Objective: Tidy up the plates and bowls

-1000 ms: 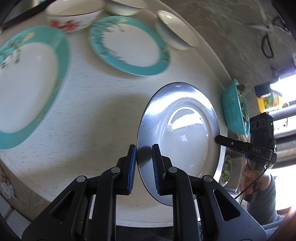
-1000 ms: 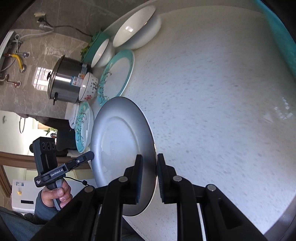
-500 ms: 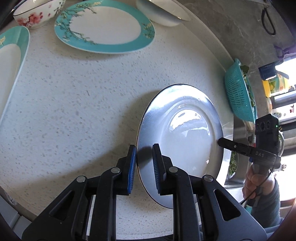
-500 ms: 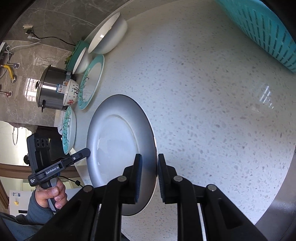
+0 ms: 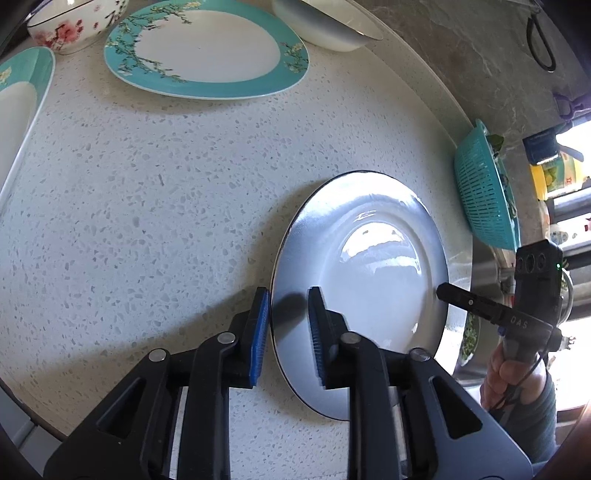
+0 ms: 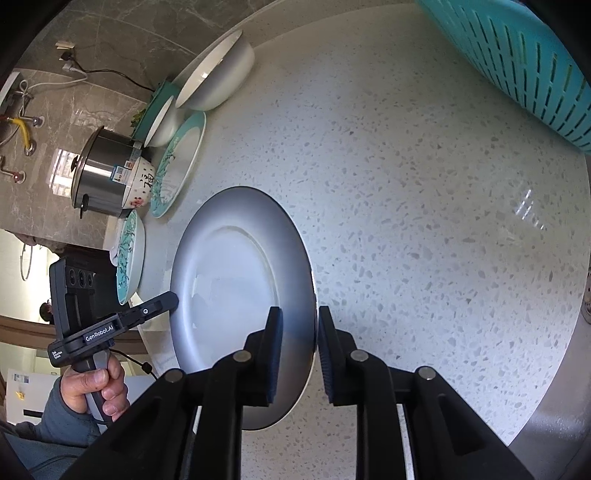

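- The step in hand looks like the setting-down of the white plate [image 5: 369, 280]: it lies flat on the speckled countertop [image 5: 147, 192], near the front edge, with clear counter all round it.
- The left gripper [image 5: 284, 325] straddles the plate's left rim. Its jaws are opening, the blue pads [image 5: 258, 325] a little apart with the rim between them, and they no longer seem to press on it.
- The right gripper [image 6: 299, 350] straddles the opposite rim. Its jaws are opening too, with the rim in the gap and a sliver of space on each side.
- Both grippers point steeply down at the counter from opposite sides of the plate. Each is gripped by a hand around its handle: the right hand [image 5: 513, 376] shows in the left view, the left hand [image 6: 96, 387] in the right view.
- The next move probably calls for opening wider and drawing both grippers back along the rim line, so that no pad drags the plate.
- Two teal-rimmed plates [image 5: 207, 51], a floral bowl [image 5: 74, 26] and a white bowl [image 5: 328, 26] wait at the far side of the counter, well apart from the white plate. A teal colander [image 5: 484, 192] stands to the right, by the wall.
- Judging from this, stacking like with like remains to be done.
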